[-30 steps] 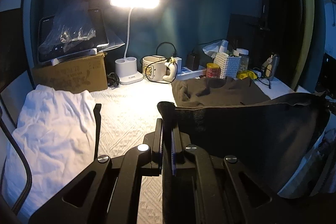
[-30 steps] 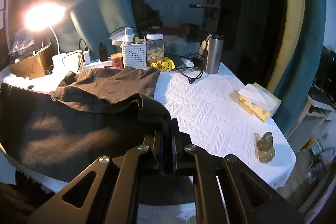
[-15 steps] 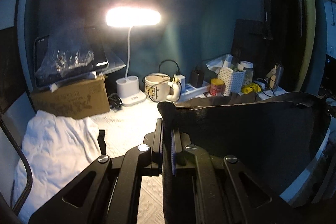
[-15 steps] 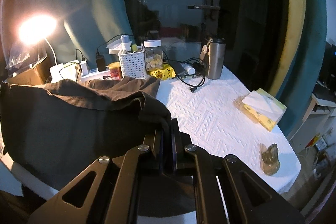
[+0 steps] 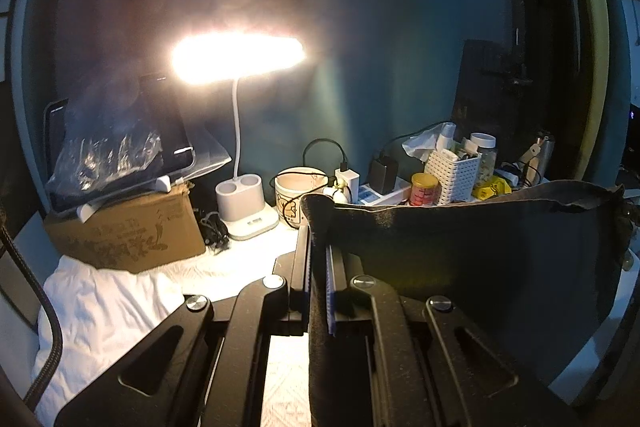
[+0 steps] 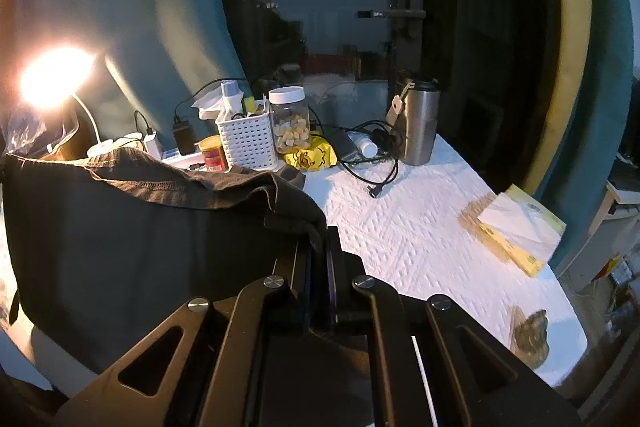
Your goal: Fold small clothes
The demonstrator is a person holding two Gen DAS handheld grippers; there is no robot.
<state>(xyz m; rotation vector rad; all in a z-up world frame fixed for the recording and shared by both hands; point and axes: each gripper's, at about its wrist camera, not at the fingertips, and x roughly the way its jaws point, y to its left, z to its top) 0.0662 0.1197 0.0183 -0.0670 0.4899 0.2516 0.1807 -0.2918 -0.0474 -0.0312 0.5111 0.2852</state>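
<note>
Dark brown garment (image 6: 132, 247) hangs stretched between both grippers, top hem taut.

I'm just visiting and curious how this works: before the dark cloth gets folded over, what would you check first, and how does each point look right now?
1. Left tongs clamped on a corner of the dark cloth: ok.
2. Right tongs clamped on the other corner: ok.
3. Top edge of the cloth pulled straight between the two: not ok, it sags and bunches near the right tongs.
4. Bare tablecloth to lay it on: ok on the right side.
5. Clutter clear of the cloth: not ok, the white basket and red can stand right behind it.
6. Bottom edge hanging free: cannot tell, it is hidden.
</note>
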